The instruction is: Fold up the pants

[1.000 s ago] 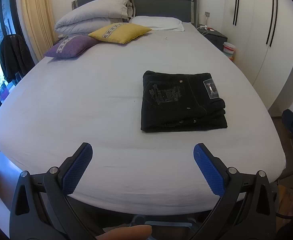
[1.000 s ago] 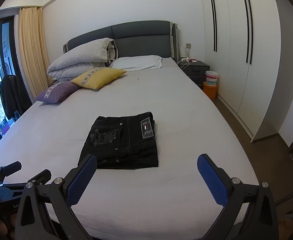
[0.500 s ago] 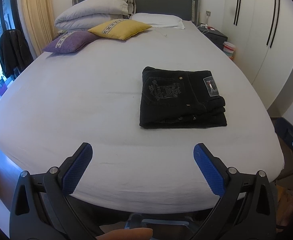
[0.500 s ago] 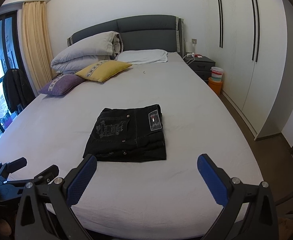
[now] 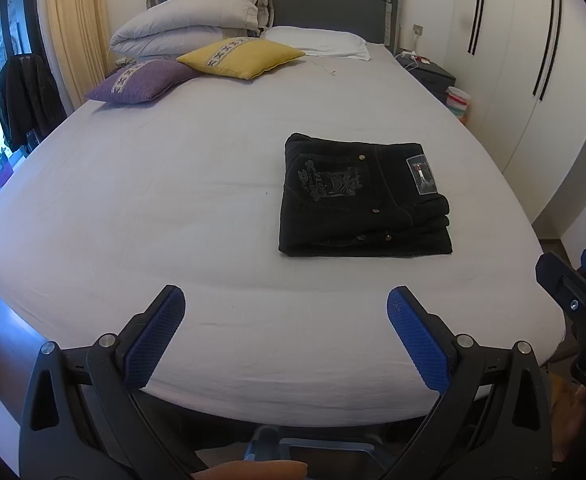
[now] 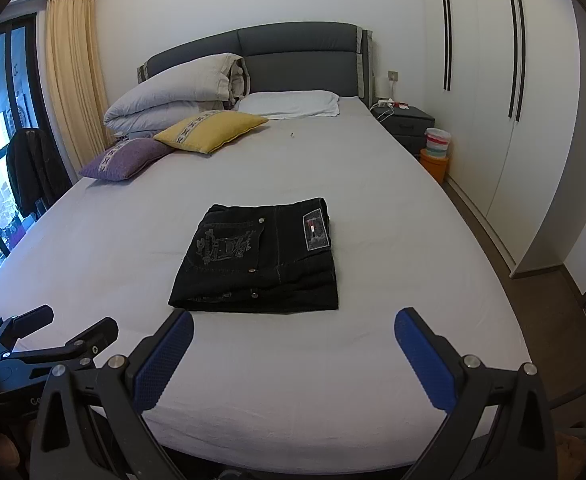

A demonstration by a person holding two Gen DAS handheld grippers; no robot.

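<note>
Black pants [image 5: 363, 200] lie folded in a neat rectangle on the white bed [image 5: 153, 200], back pocket and label facing up. They also show in the right wrist view [image 6: 259, 260]. My left gripper [image 5: 285, 308] is open and empty, held over the foot edge of the bed, well short of the pants. My right gripper [image 6: 293, 334] is open and empty, just short of the pants' near edge. The right gripper also shows at the right edge of the left wrist view [image 5: 581, 292]. The left gripper shows at the lower left of the right wrist view [image 6: 53, 336].
A yellow cushion [image 5: 241, 58], a purple cushion [image 5: 141, 82], a folded duvet [image 5: 197, 26] and a white pillow [image 5: 317, 40] lie at the headboard. A nightstand [image 6: 405, 122] and stacked tubs [image 6: 437, 152] stand right of the bed. White wardrobes [image 6: 493, 100] line the right wall.
Both grippers have moved slightly forward and upward over the foot of the bed. The folded pants have not moved. Both grippers stay open.
</note>
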